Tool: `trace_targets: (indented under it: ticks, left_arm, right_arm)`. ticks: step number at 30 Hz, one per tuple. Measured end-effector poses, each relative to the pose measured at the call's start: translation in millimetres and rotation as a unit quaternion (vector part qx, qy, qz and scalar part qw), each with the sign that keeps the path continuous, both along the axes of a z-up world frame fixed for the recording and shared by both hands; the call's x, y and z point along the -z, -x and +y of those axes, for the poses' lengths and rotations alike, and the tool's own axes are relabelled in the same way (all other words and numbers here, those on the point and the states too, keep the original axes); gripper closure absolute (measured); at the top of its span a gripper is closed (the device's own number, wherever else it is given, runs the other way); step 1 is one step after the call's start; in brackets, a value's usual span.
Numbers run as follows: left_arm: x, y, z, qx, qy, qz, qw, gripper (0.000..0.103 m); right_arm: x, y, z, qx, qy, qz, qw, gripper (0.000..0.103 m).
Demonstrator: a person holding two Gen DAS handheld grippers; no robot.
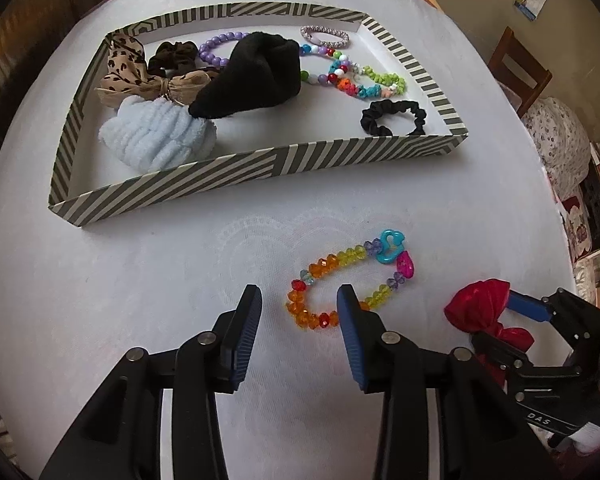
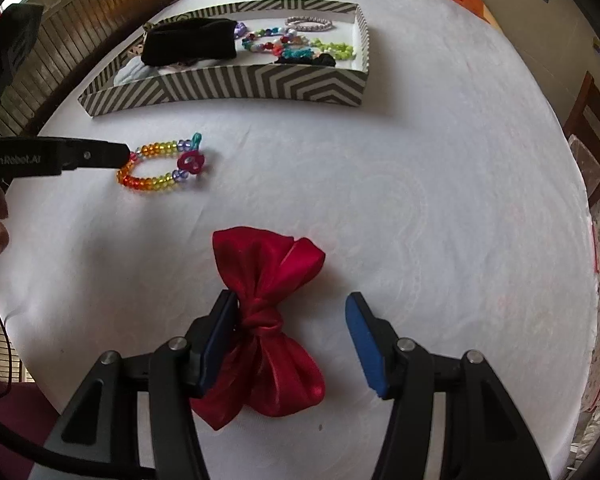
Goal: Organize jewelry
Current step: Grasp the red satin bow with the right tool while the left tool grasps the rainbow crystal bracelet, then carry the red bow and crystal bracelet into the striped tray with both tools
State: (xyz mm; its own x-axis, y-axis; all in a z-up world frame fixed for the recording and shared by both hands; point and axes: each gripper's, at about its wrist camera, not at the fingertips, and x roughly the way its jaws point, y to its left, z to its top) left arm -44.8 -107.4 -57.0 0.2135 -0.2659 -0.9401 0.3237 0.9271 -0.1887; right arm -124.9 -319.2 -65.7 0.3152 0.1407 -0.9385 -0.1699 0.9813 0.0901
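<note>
Both your grippers hang spread above their targets on the white tablecloth (image 2: 420, 160).

Your right gripper (image 2: 292, 334) straddles the red satin bow (image 2: 268, 320), unclenched, its left pad against the knot. Your left gripper (image 1: 300, 312) stands apart over the near end of the rainbow bead bracelet (image 1: 340, 256), gripping nothing. Beyond sits the striped cardboard tray (image 1: 260, 160) of accessories.

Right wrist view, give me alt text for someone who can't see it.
An open right gripper straddles a red satin bow on a white tablecloth, one finger against its knot. Farther back, the left gripper reaches a rainbow bead bracelet, and a striped tray holds scrunchies and bracelets.
</note>
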Motion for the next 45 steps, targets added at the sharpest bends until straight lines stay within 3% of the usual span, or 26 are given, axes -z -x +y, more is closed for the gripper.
trace_targets:
  ticks: [21, 23, 25, 28, 30, 34, 37, 45]
  left_arm:
    - [4.3, -5.7, -21.2, 0.025, -0.068, -0.017, 0.9972, 0.072]
    - [4.1, -5.1, -24.8, 0.032, -0.078, -0.023, 0.9962, 0.072]
    - [4.5, -4.6, -28.3, 0.04, -0.083, -0.028, 0.9954, 0.073]
    - [4.7, -5.5, -31.9, 0.041, -0.091, -0.038, 0.9943, 0.096]
    - [4.4, -7.8, -29.9, 0.041, -0.082, -0.033, 0.9952, 0.101]
    - [-0.4, -10.5, -15.9, 0.032, -0.044, -0.008, 0.9985, 0.101]
    - [-16.4, -11.7, -7.7, 0.027, -0.027, -0.015, 0.9992, 0.101]
    - [-61.8, -11.8, 0.3, 0.031, 0.005, -0.045, 0.9985, 0.101]
  right_arm:
    - [-1.4, -0.9, 3.7, -0.01, 0.004, -0.004, 1.0, 0.044]
    - [0.6, 0.2, 3.6, -0.011, 0.004, -0.001, 1.0, 0.048]
    - [1.8, 2.2, 3.6, -0.011, 0.009, -0.004, 1.0, 0.061]
    - [0.7, 4.2, 2.2, -0.013, 0.009, -0.008, 1.0, 0.081]
    - [0.0, 5.3, 0.7, -0.013, 0.004, -0.012, 1.0, 0.084]
    - [-4.1, 5.5, -7.4, -0.004, -0.028, -0.015, 0.999, 0.086]
    - [-18.0, 3.7, -17.1, 0.008, -0.061, -0.027, 0.998, 0.086]
    - [-44.9, -7.3, -29.5, 0.021, -0.093, -0.05, 0.994, 0.086]
